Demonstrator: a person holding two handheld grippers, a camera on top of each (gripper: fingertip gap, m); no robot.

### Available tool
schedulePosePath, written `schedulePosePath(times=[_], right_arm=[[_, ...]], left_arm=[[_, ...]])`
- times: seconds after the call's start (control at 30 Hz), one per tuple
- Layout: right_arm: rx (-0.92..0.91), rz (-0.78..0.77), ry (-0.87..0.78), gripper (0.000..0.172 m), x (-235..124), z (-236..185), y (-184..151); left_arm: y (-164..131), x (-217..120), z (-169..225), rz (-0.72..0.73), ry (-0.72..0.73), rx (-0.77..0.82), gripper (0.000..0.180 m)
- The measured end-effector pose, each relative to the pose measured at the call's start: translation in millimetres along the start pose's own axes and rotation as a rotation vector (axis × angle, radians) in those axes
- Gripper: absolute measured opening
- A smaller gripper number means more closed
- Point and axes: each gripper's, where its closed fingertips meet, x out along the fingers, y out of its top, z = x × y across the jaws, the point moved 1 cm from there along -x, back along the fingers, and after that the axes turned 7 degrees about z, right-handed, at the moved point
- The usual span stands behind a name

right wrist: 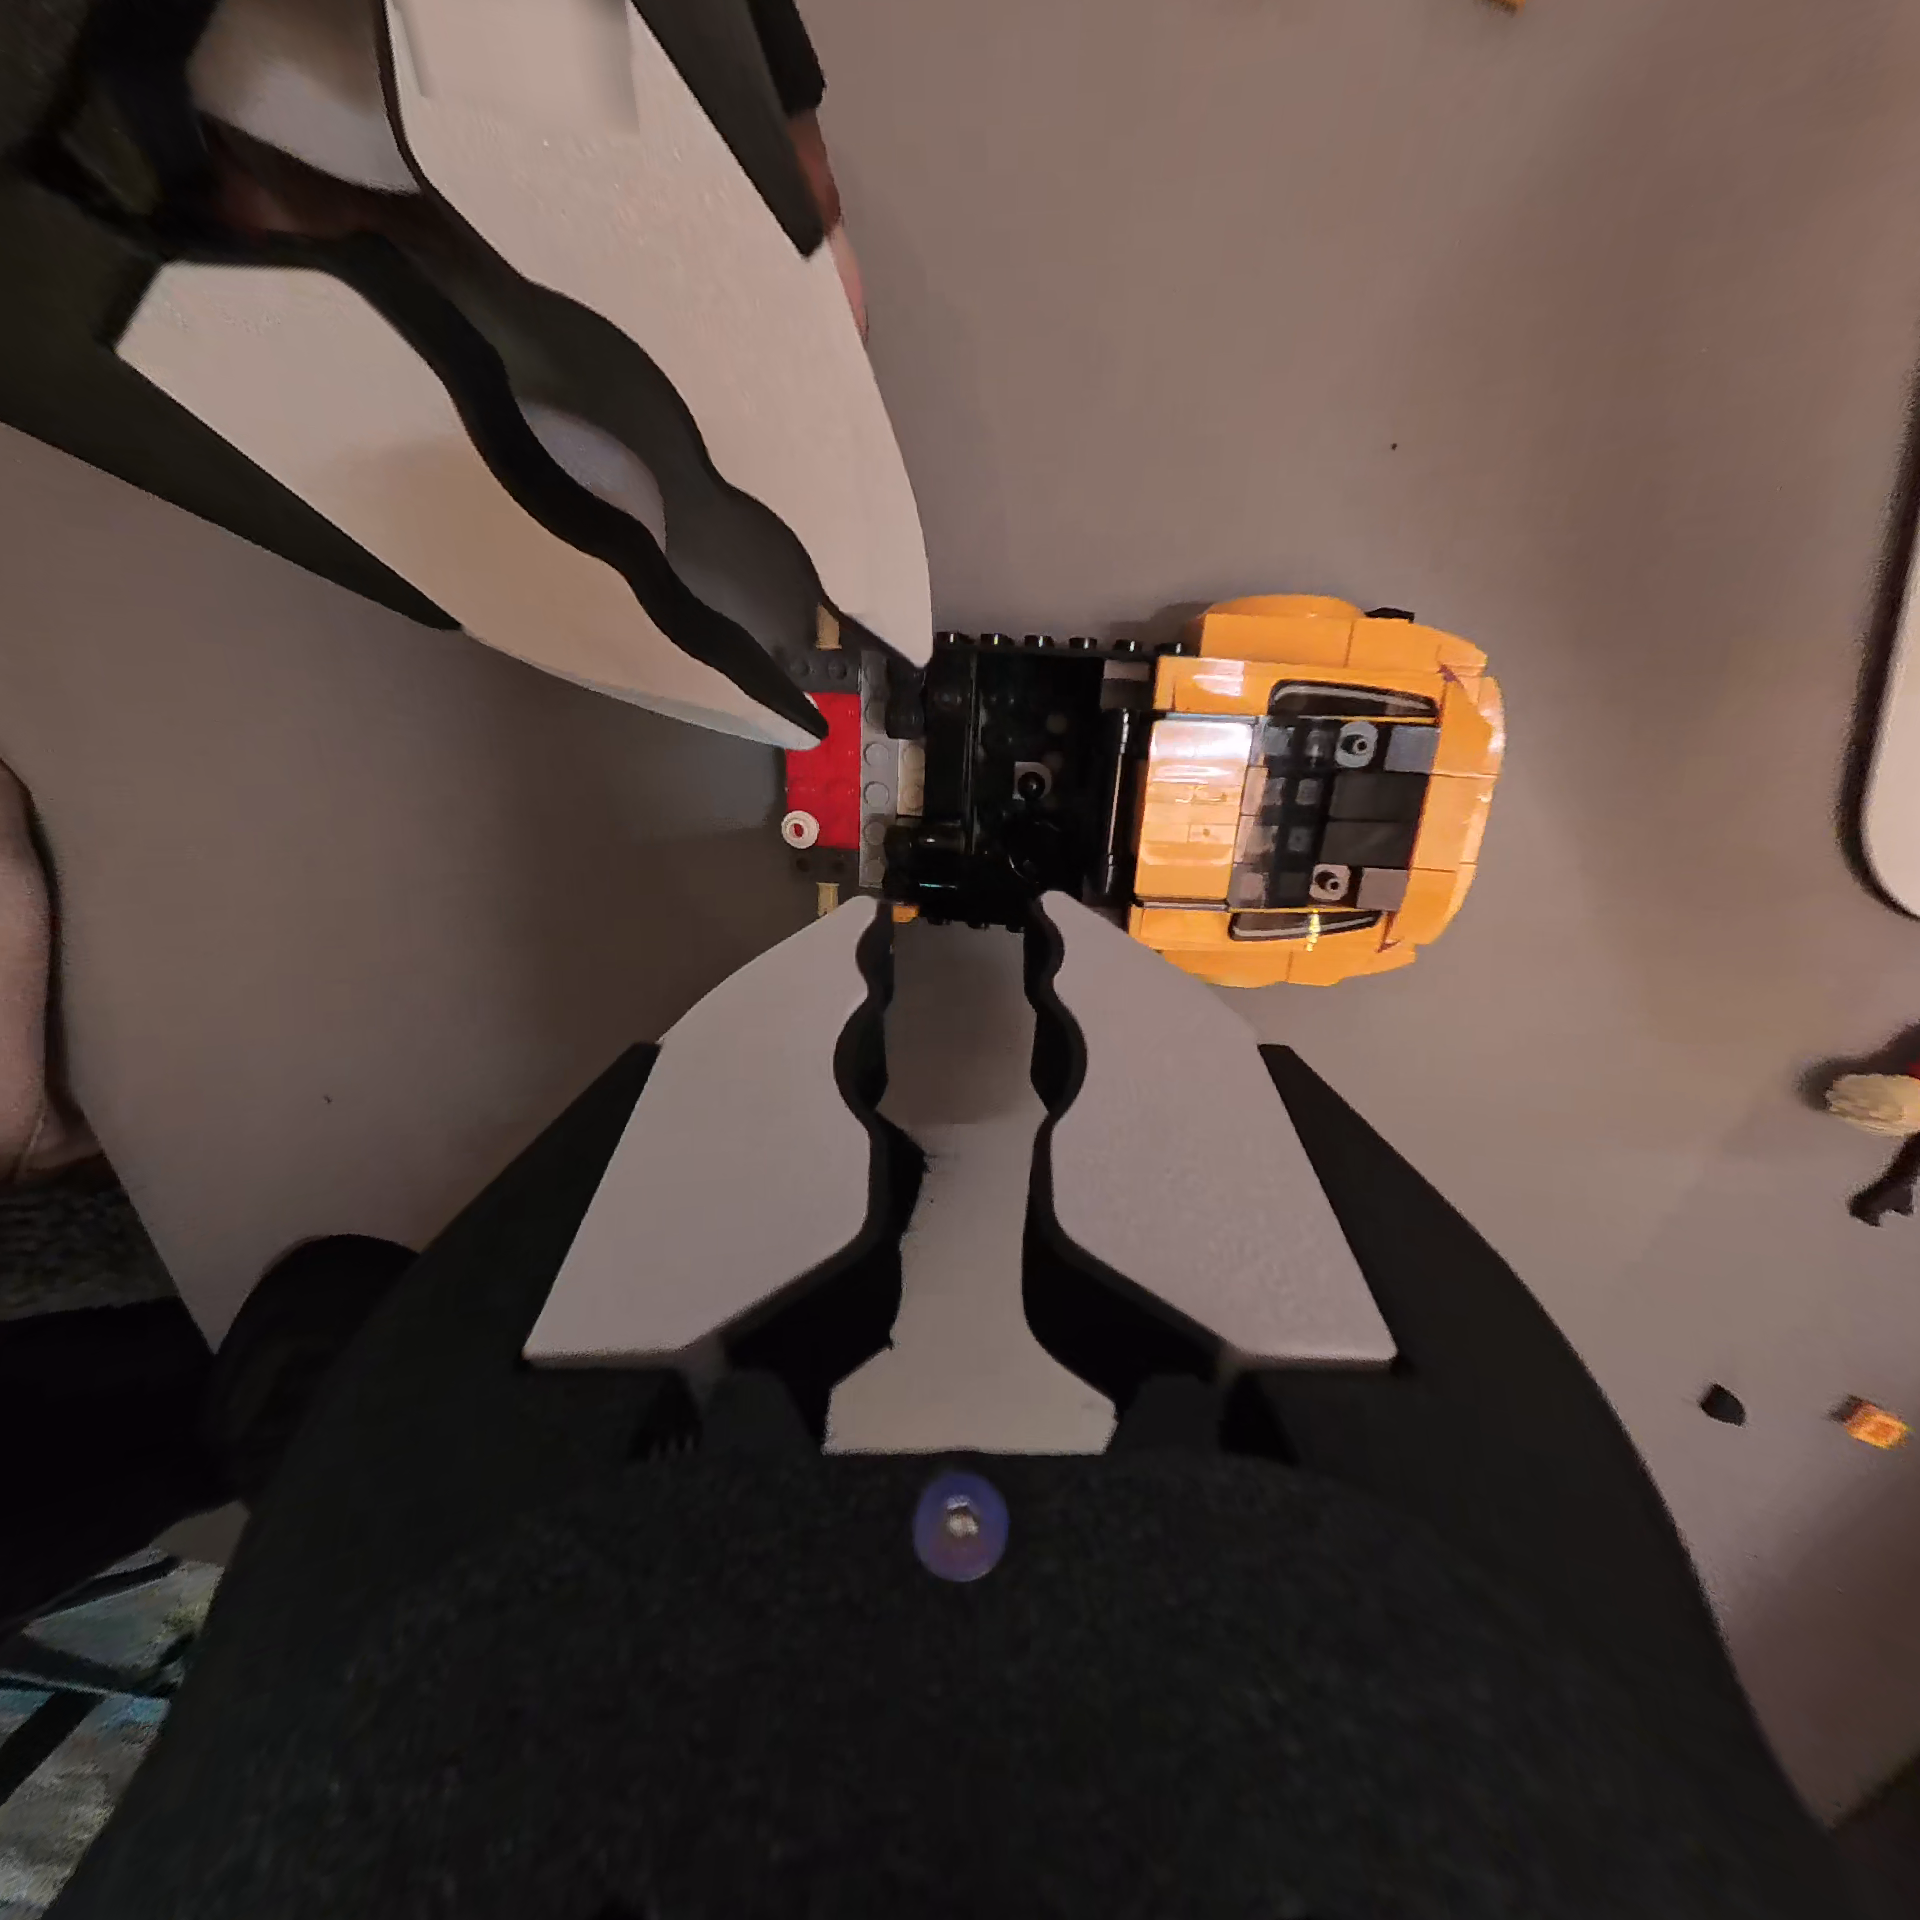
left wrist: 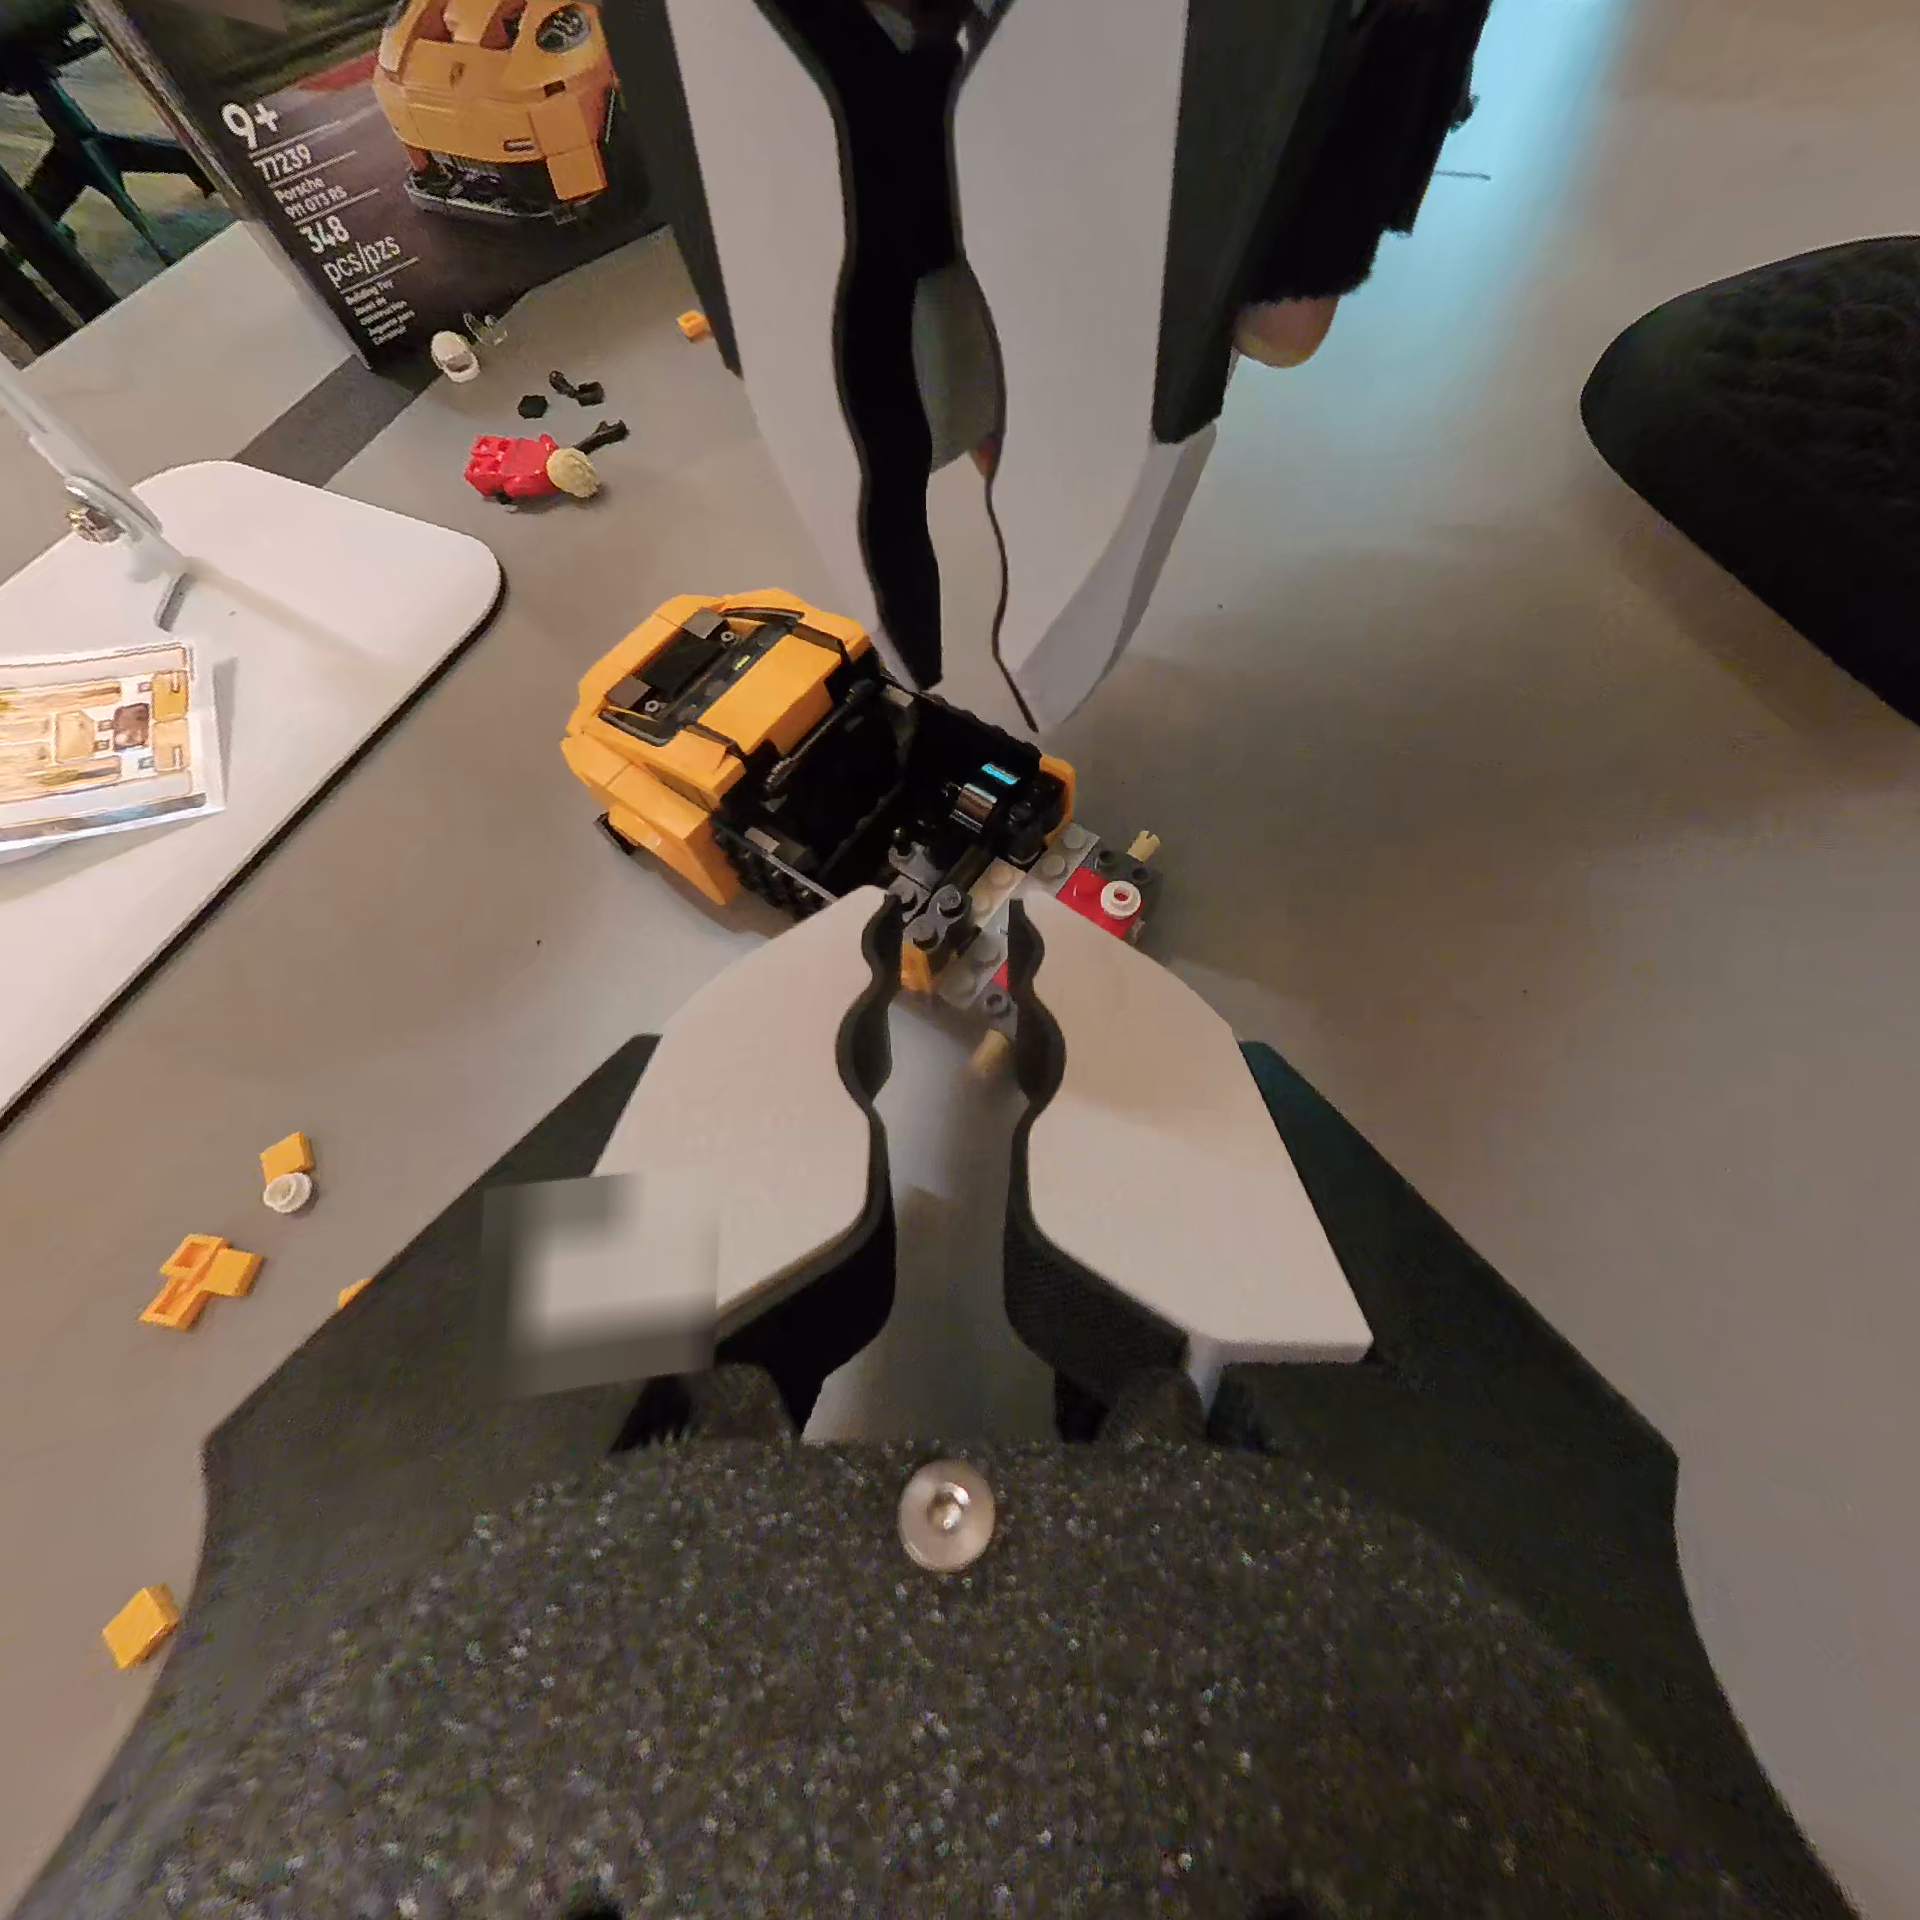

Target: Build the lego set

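A half-built brick car lies on the grey table, with an orange body, a black open cockpit and a bare grey and red chassis end. My left gripper is shut on that chassis end, its pads against the black and grey plates. It also shows in the right wrist view, coming in from the upper left. My right gripper is open, its fingertips at the cockpit's black side wall with nothing in it. It shows from above in the left wrist view.
The set's box stands at the back left. A white stand base with a sticker sheet lies left. A red minifigure and loose orange pieces are scattered on the table. A black cushion sits right. About 4 cm separates my left fingertips from my right.
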Motion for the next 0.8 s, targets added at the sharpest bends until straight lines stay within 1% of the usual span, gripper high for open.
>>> schedulePosePath(times=[0.13, 0.33, 0.43, 0.5, 0.6, 0.63, 0.8], right_arm=[[0.004, 0.020, 0.017, 0.027, 3.7, -3.9, -4.6], [-0.066, 0.119, -0.030, 0.035, 8.9, -11.1, 1.3], [-0.082, 0.097, -0.061, 0.036, 16.7, -7.3, -0.9], [-0.084, 0.074, -0.052, 0.034, 22.1, -6.1, -4.2], [-0.082, 0.069, -0.049, 0.021, 27.6, -4.3, -5.6], [-0.086, 0.088, -0.040, 0.017, 28.5, -5.7, -3.8], [-0.160, 0.159, -0.081, 0.017, 28.3, -6.0, -1.9]], left_arm=[[-1.6, -1.3, -0.9, -0.003, 0.005, 0.007, 0.019], [-1.5, -5.0, -6.3, 0.009, 0.015, -0.023, 0.022], [-2.5, -5.9, -7.5, 0.015, 0.010, -0.051, 0.022], [-3.8, -6.0, -7.4, 0.014, 0.004, -0.064, 0.022], [-4.6, -6.0, -7.1, 0.017, -0.005, -0.079, 0.023], [-4.4, -6.2, -7.0, 0.018, -0.008, -0.086, 0.023], [-2.5, -8.5, -8.8, 0.040, -0.031, -0.158, 0.025]])
